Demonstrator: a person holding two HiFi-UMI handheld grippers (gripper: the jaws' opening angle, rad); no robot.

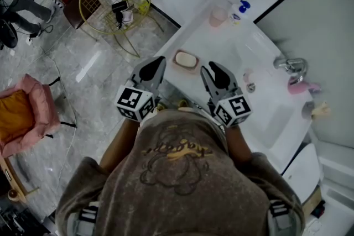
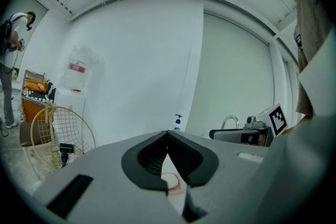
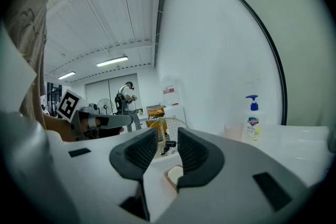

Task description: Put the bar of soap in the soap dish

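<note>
No legible text; label on pump bottle [image 3: 253, 124] too blurred

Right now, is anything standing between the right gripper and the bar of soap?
Nothing visible. The bar of soap lies in the soap dish at the counter's edge, just ahead of the right gripper, whose fingers stand open; only bare counter lies between.
</note>
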